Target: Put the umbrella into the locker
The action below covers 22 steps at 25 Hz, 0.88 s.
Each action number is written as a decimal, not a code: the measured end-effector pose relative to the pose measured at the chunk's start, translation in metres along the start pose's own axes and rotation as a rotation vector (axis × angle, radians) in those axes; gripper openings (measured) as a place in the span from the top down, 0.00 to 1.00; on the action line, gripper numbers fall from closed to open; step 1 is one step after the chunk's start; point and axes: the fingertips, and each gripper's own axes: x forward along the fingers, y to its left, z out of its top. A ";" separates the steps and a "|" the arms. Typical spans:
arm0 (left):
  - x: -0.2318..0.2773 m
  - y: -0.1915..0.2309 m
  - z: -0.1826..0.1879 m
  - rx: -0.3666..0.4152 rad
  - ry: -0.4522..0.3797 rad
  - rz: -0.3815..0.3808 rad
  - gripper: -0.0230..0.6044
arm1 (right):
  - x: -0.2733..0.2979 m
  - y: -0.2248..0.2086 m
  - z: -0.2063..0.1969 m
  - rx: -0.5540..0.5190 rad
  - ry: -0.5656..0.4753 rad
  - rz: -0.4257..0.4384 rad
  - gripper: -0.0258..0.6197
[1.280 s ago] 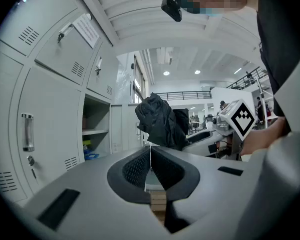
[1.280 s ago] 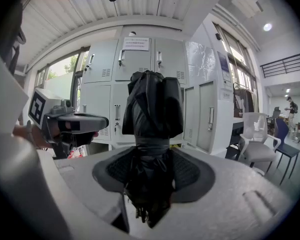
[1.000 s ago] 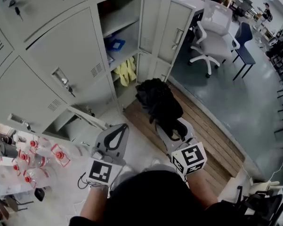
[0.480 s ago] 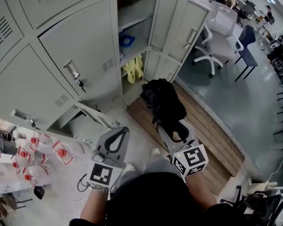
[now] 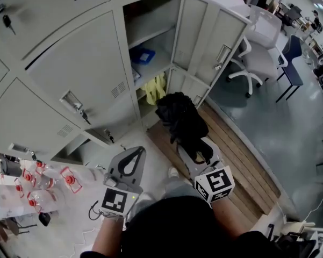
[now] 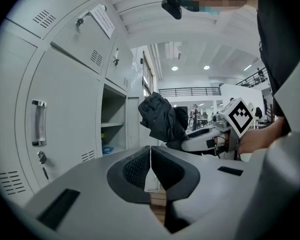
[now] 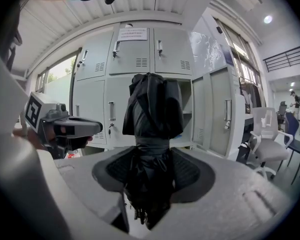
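Currently held: your right gripper (image 7: 152, 171) is clenched on the folded black umbrella (image 7: 152, 104), its dark pads pressing the bundled lower part from both sides.
Umbrella pose: it sticks out past your jaws, strapped tight low down and loose and bunched at the far end.
Umbrella place: it is in the air in front of the lockers, short of the open compartment (image 5: 150, 34) and touching none of it.
Left gripper (image 6: 150, 159): your jaws are pressed together with nothing between them, and it sits beside the right one, clear of the umbrella.
Compartment door (image 5: 204, 31): it is swung wide to the right in the head view, handle facing outward.
Shelf contents: a blue item (image 5: 143, 54) lies on the shelf, and a yellow cloth (image 5: 155, 89) hangs in the space below.
Neighbouring doors: those to the left are closed, with handles and keys showing.
Floor: a wooden platform (image 5: 231, 155) lies under the umbrella in the head view.
Lower left: clear bottles with red caps (image 5: 43, 181) are clustered together.
Upper right: a white office chair (image 5: 258, 42) stands well apart from the lockers.
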 end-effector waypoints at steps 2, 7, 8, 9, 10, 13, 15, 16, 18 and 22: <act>0.020 0.003 0.005 0.001 0.006 0.022 0.95 | 0.009 -0.018 0.002 0.002 0.002 0.020 0.63; 0.060 0.011 0.014 0.004 0.031 0.115 0.95 | 0.028 -0.061 0.003 0.011 0.004 0.091 0.63; 0.067 0.013 0.016 0.007 0.038 0.133 0.95 | 0.033 -0.069 0.003 0.013 0.005 0.103 0.63; 0.075 0.015 0.018 0.010 0.043 0.148 0.95 | 0.037 -0.078 0.003 0.016 0.008 0.114 0.63; 0.081 0.016 0.019 0.009 0.046 0.162 0.95 | 0.042 -0.086 0.002 0.019 0.012 0.124 0.63; 0.097 0.013 0.018 0.000 0.047 0.188 0.95 | 0.056 -0.106 0.000 0.028 0.028 0.158 0.63; 0.105 0.012 0.011 0.036 0.053 0.192 0.95 | 0.066 -0.116 -0.002 0.027 0.036 0.177 0.63; 0.108 0.012 0.005 0.044 0.066 0.198 0.95 | 0.071 -0.119 -0.003 0.025 0.041 0.182 0.63; 0.115 0.014 0.005 0.000 0.085 0.216 0.95 | 0.082 -0.125 -0.004 0.023 0.051 0.191 0.63; 0.124 0.030 0.010 -0.034 0.090 0.240 0.95 | 0.106 -0.129 -0.006 0.034 0.073 0.205 0.63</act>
